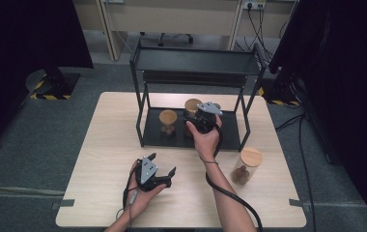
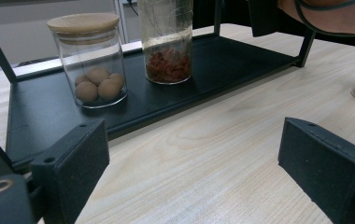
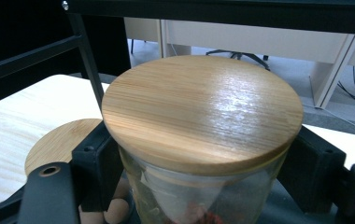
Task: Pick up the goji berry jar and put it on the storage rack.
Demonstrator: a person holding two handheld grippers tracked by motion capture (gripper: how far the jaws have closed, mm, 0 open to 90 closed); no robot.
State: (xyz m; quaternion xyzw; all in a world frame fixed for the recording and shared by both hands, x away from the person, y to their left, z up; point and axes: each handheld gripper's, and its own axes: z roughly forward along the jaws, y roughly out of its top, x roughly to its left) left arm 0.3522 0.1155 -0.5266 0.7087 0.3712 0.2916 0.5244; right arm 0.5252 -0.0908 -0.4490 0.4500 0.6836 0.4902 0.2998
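**A:** What is the right gripper (image 1: 202,117) holding?

**B:** A tall glass jar (image 3: 199,186) with a round bamboo lid (image 3: 202,109). The jaws sit against the glass just under the lid, one on each side, so the jar is clamped between them. In the left gripper view, red dried bits lie at the bottom of that jar (image 2: 167,44).

**A:** Where is it, and how does it stand?

**B:** On the lower shelf of the black metal rack (image 1: 230,128) at the far half of the tabletop (image 1: 109,145). It stands upright, long axis vertical, lid up, bottom resting on the shelf.

**A:** Anything beside it?

**B:** A shorter jar (image 1: 168,122) with the same kind of lid, holding round tan balls, just to its left on the same shelf. A third jar (image 1: 246,166) with dark brown contents stands off the rack, near the tabletop's right edge.

**A:** And the left gripper (image 1: 162,166)?

**B:** Its jaws are spread wide with nothing between them; it rests low over the near tabletop, well apart from the rack.

**A:** What differs between views?

**B:** The right gripper view gives the lid's wood grain close up; the high view gives the rack's upper shelf (image 1: 196,60) and the person's forearms.
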